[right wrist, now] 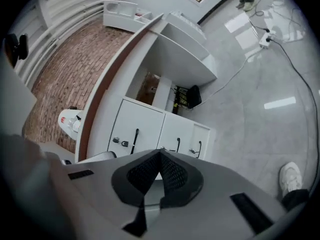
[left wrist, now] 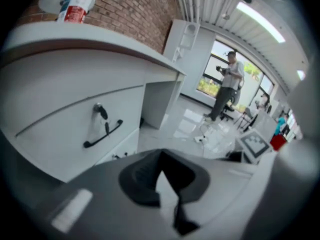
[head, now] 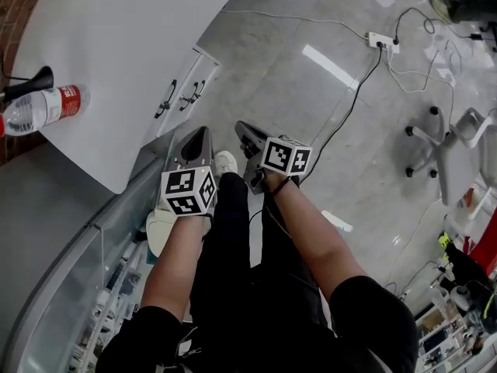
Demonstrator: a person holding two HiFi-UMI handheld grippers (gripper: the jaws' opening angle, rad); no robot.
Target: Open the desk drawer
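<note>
While the person stands on the grey floor (head: pixel 311 92) beside the white worktop (head: pixel 116 45), both tools are held low in front of the legs, side by side and just apart. The left tool (head: pixel 203 134) is clenched: in the left gripper view its jaws meet at the tips with nothing between them. The right tool (head: pixel 242 127) is also clenched and empty, jaws tip to tip in the right gripper view. The drawer (left wrist: pixel 70 126) sits under the worktop edge, front flush and closed, with a black curved handle (left wrist: pixel 103 133) and a small lock (left wrist: pixel 98 107) just above it. The left gripper view shows that handle up and to the left of the jaws, with no contact. The right gripper view shows three white fronts in a row, each with a black handle, all closed and apart from the tool. A water bottle (head: pixel 43 109) with a red label lies on its side on the worktop near the brick wall (left wrist: pixel 130 14). A white shoe (head: pixel 226 162) shows between the tools. A power strip (head: pixel 382 41) with cables lies on the floor farther out, and an office chair (head: pixel 439 142) is off to the right. Another person (left wrist: pixel 227 86) stands by the windows, far back.
</note>
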